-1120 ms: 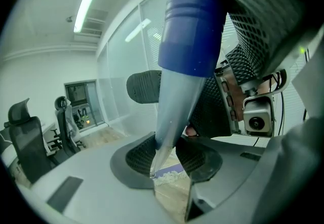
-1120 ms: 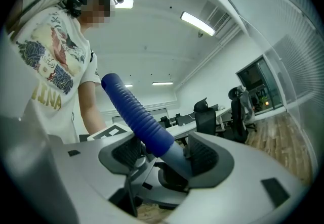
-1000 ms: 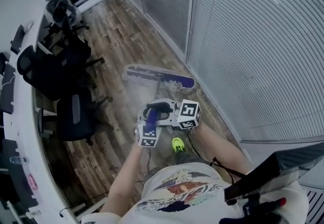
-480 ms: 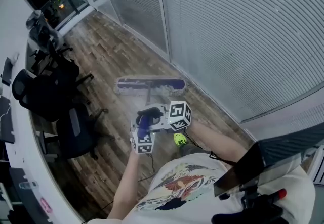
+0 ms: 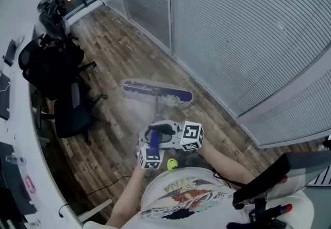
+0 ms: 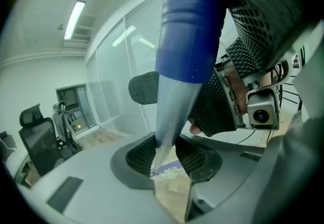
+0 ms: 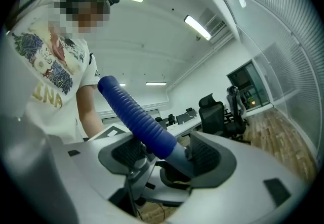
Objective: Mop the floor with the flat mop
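Closest to the person, both grippers are clamped on the mop. The left gripper [image 5: 151,146] sits lower and nearer the body, tipped downward. In its own view its pads pinch the grey handle [image 6: 172,117] just below the blue grip [image 6: 187,20]. The right gripper [image 5: 173,137] lies just beside it and roughly level. Its pads press on the handle where the blue grip [image 7: 136,117] meets the grey shaft. Holding with both claws stacked close together near the top likely gives one point to steer from and one to push from, so the long handle can be swung without twisting in the jaws. A green shoe [image 5: 171,163] shows on the floor just below the grippers. The handle [image 5: 156,109] slopes away from the grippers to the mop head [image 5: 155,92], which lies flat on the wooden floor [image 5: 119,52], set crosswise to the handle so that its full width wipes. Its right end is near the foot of the glass wall [image 5: 232,31], which runs diagonally and closes off that side. There seems to be little room left for a stroke that way. To the left, black chairs [image 5: 67,109] stand near the mop head against a curved white desk [image 5: 15,135], and their bases reach into the aisle. A thin cable [image 5: 103,186] trails on the floor near the desk. The open run is the strip of floor between chairs and glass, stretching to the far corner.
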